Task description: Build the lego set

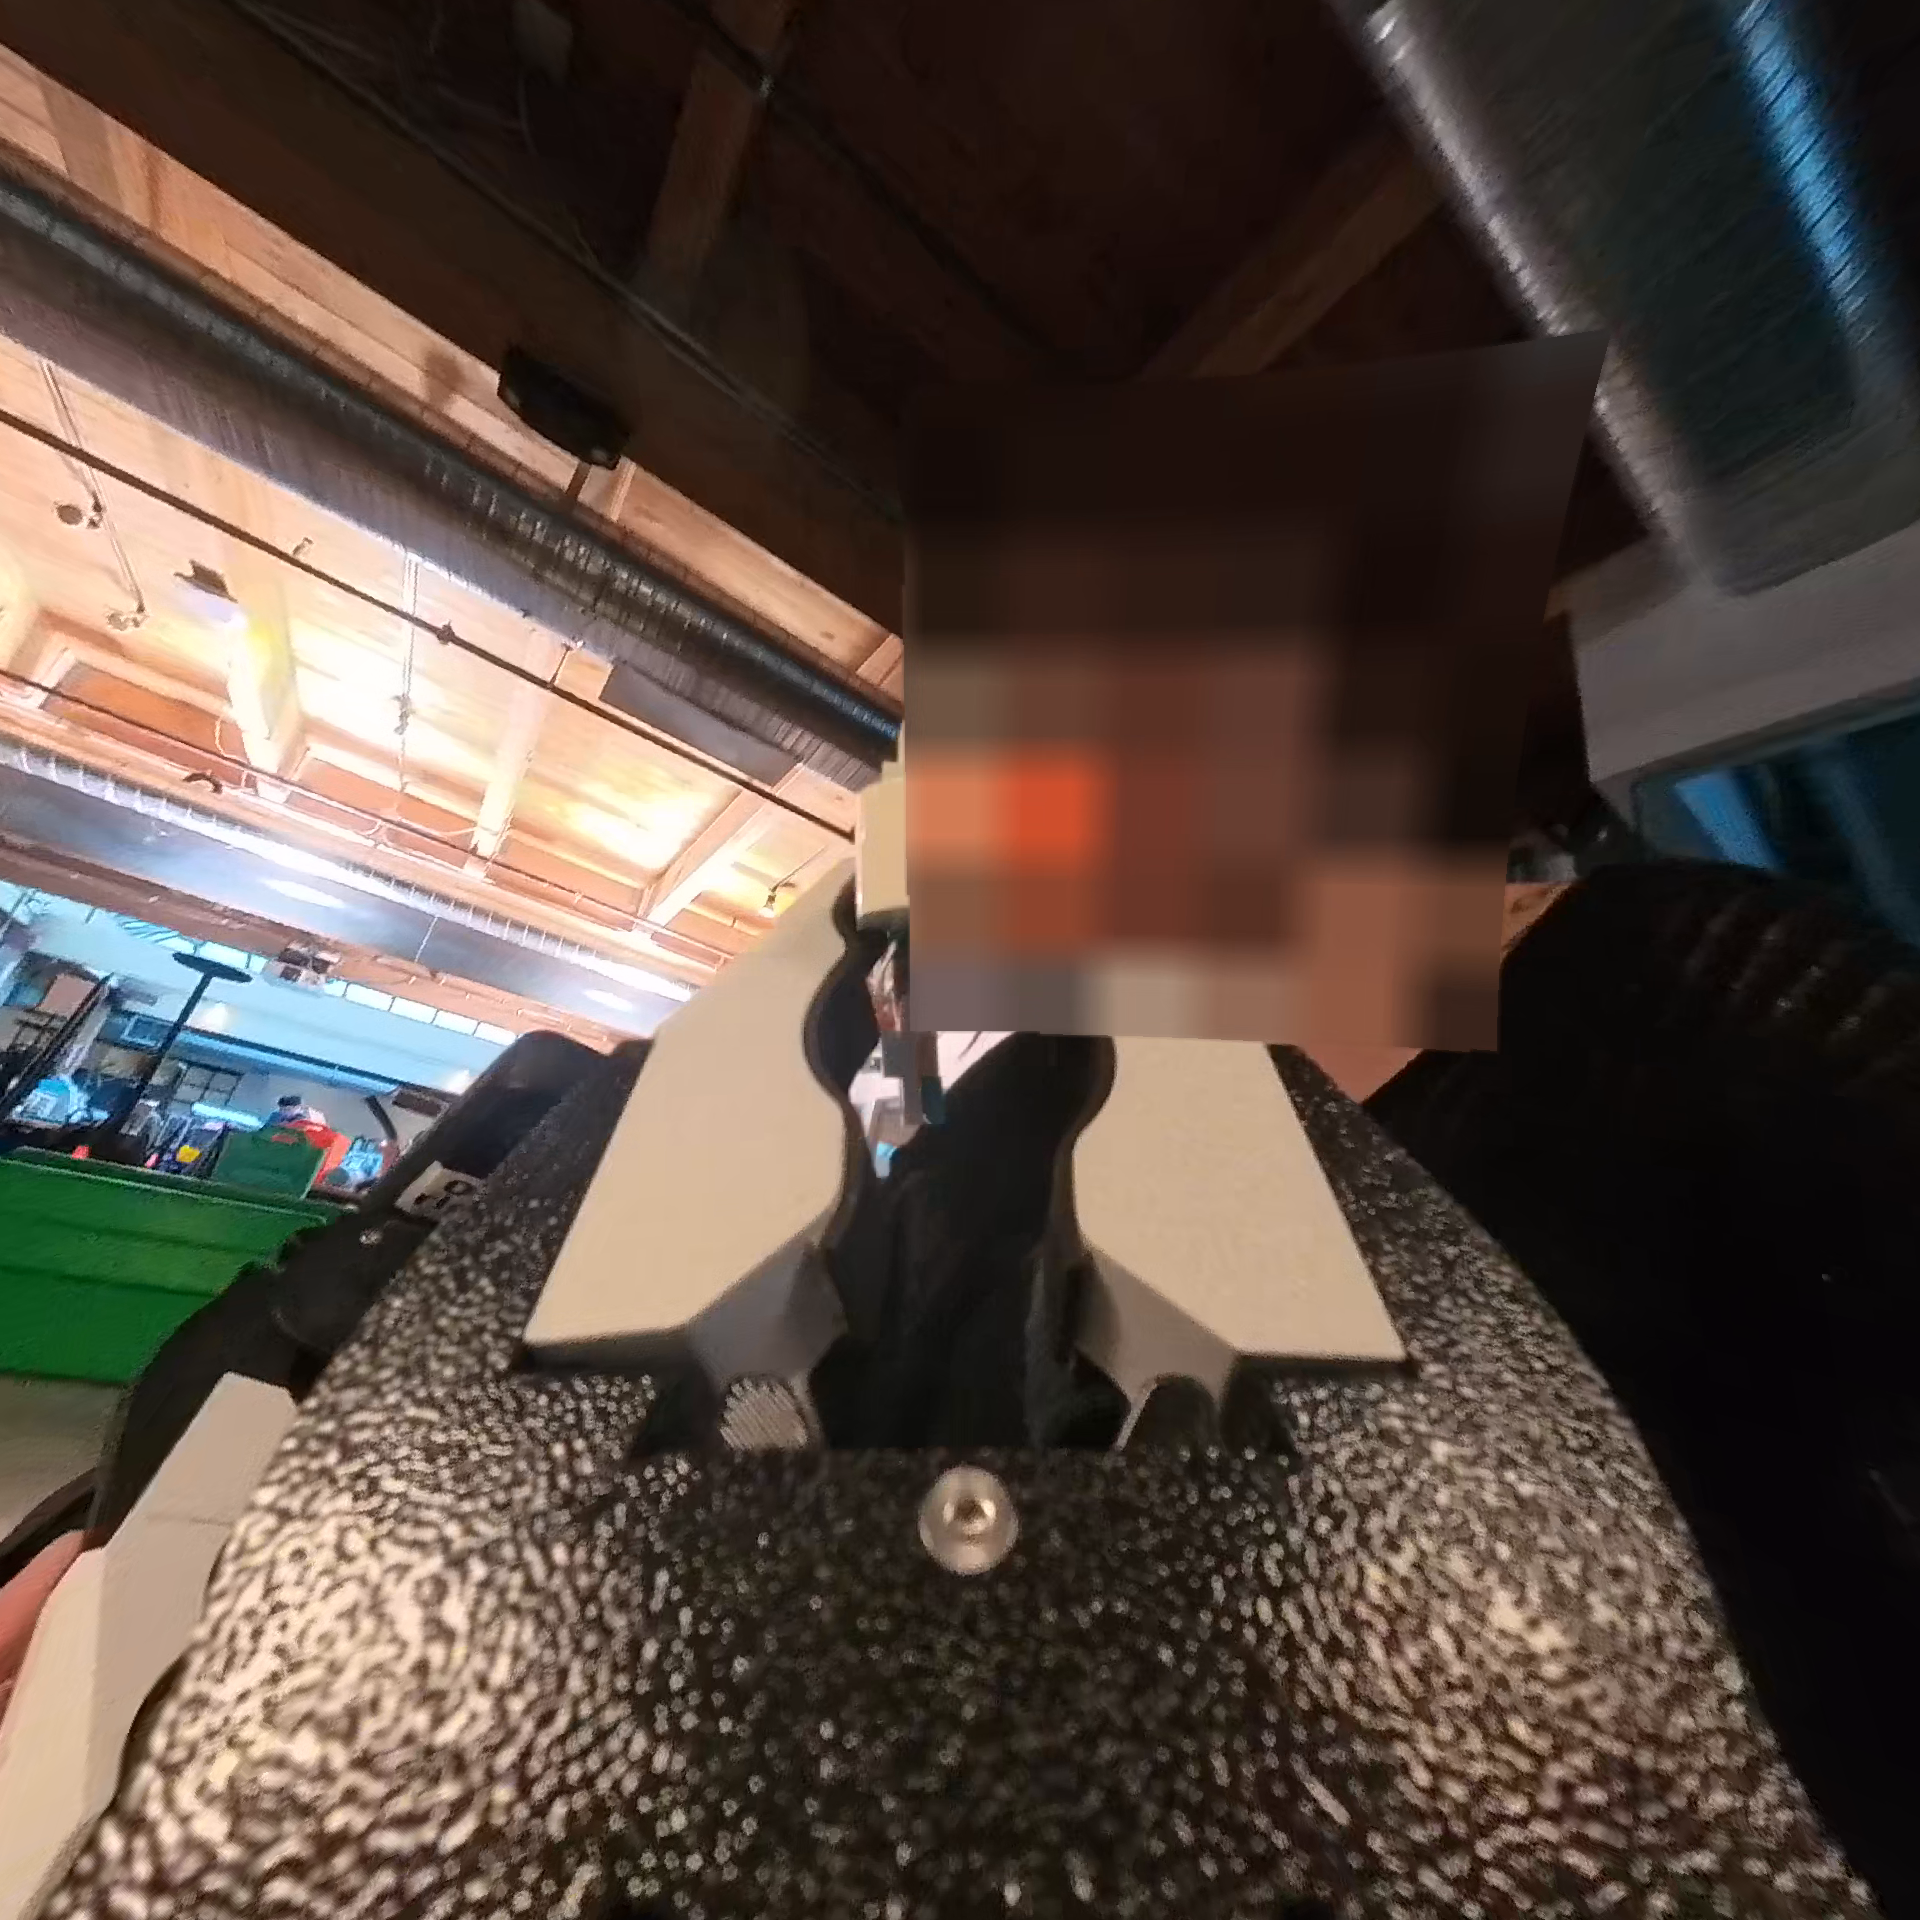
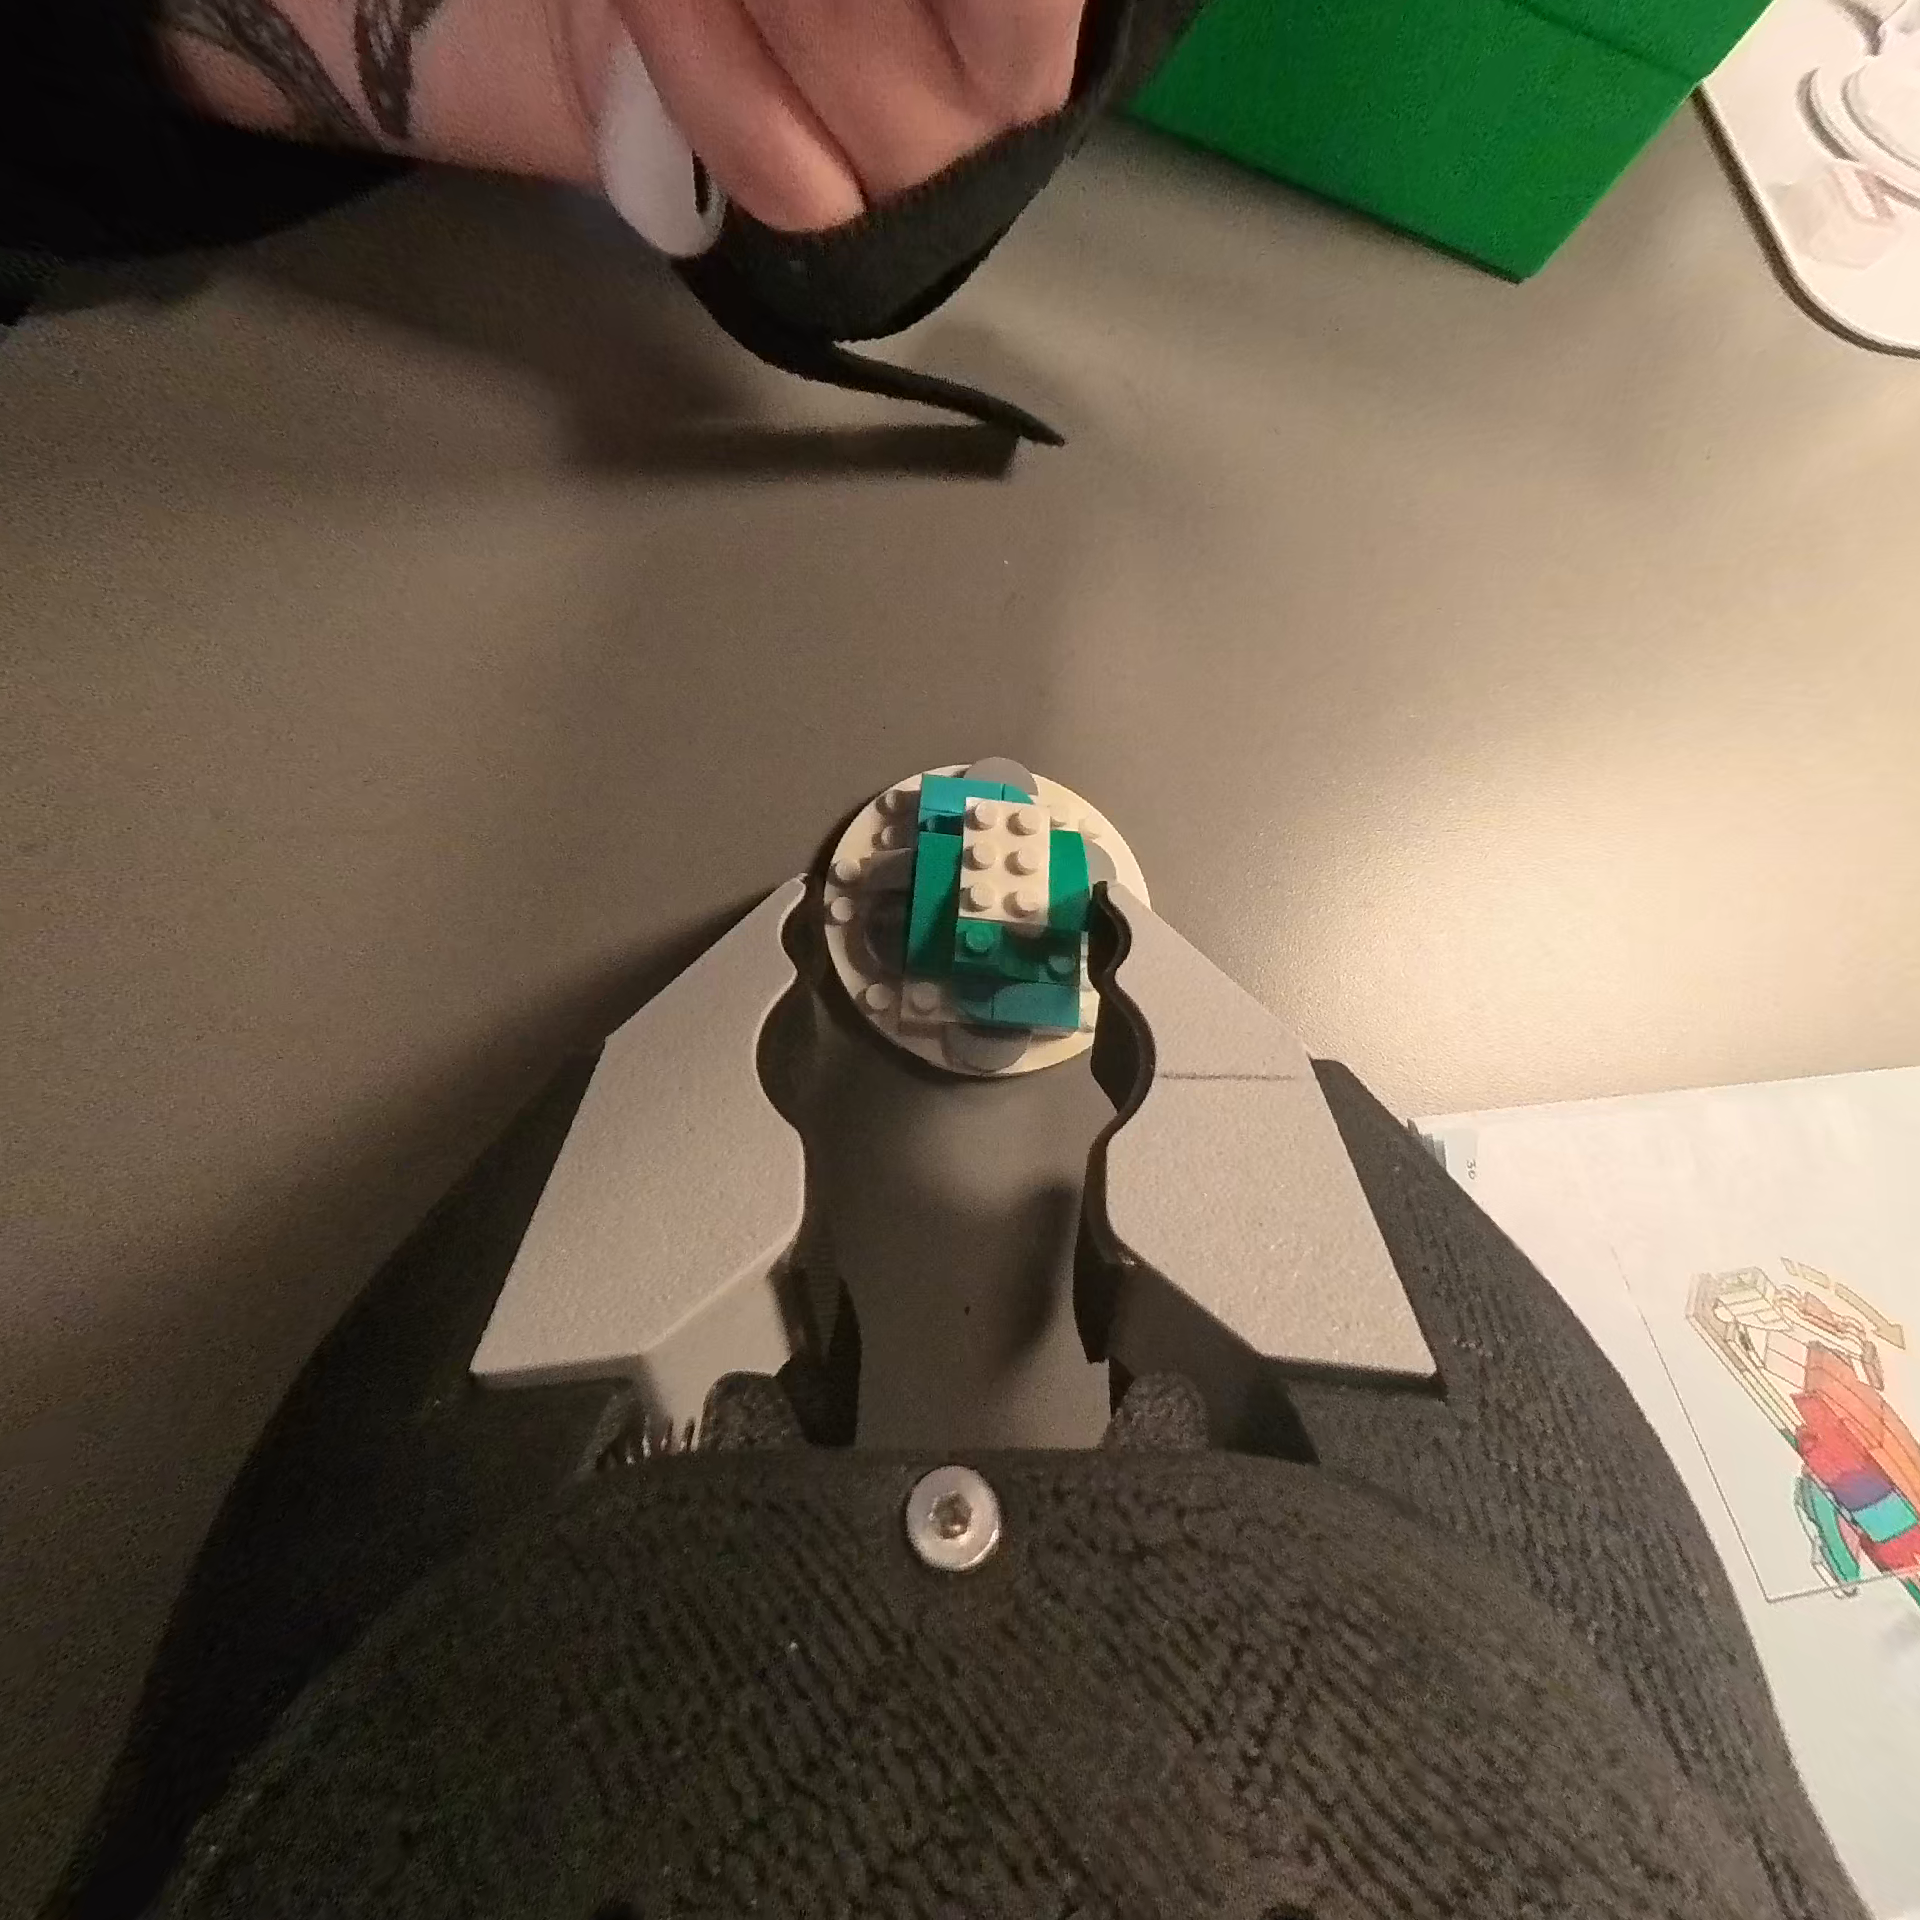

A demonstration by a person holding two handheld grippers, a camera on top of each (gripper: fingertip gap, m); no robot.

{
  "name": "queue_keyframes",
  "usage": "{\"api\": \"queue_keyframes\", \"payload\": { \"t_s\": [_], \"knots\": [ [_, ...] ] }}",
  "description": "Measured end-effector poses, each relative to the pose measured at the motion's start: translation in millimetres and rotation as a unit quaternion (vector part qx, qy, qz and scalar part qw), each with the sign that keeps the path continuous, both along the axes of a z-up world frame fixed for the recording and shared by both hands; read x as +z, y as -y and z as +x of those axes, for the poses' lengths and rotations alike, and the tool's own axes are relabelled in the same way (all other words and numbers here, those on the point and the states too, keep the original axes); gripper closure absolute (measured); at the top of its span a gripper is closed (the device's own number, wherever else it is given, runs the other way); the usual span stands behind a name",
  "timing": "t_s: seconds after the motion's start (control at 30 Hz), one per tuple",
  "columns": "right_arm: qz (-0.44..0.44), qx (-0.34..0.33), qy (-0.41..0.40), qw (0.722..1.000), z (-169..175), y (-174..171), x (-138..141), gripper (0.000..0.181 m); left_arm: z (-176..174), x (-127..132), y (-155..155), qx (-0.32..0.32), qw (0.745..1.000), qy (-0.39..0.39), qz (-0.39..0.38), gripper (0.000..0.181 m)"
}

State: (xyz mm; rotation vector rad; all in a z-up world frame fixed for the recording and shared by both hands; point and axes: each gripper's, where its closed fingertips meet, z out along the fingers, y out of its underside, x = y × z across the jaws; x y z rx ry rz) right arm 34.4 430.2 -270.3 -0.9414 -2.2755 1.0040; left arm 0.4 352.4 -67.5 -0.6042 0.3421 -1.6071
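In the right wrist view my right gripper (image 2: 956,904) is closed around a small lego build (image 2: 987,904): a round white studded plate with teal and white bricks stacked on it, just above the grey table (image 2: 416,675). Both fingers press against the plate's sides. In the left wrist view my left gripper (image 1: 966,1070) points up toward a person and the ceiling. Its fingertips are hidden behind a mosaic patch. A small pale piece (image 1: 883,852) shows at the left fingertip; I cannot tell if it is held.
A hand in a black sleeve (image 2: 748,125) with a loose strap hangs over the table's far side. A green box (image 2: 1434,114) stands at the back right. An instruction booklet (image 2: 1714,1403) lies at the right. Green bins (image 1: 125,1257) show in the left wrist view. The grippers' ends are close to 20 centimeters from one another.
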Motion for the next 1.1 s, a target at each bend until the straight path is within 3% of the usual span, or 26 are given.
{"api": "queue_keyframes", "payload": {
  "t_s": [1.1],
  "knots": [
    [-0.001, -0.006, 0.002, 1.000, -0.8, -1.2, -0.4, 0.131, -10.1, 0.9, -3.1, 0.004, 1.000, 0.024, -0.011, 0.153]
  ]
}}
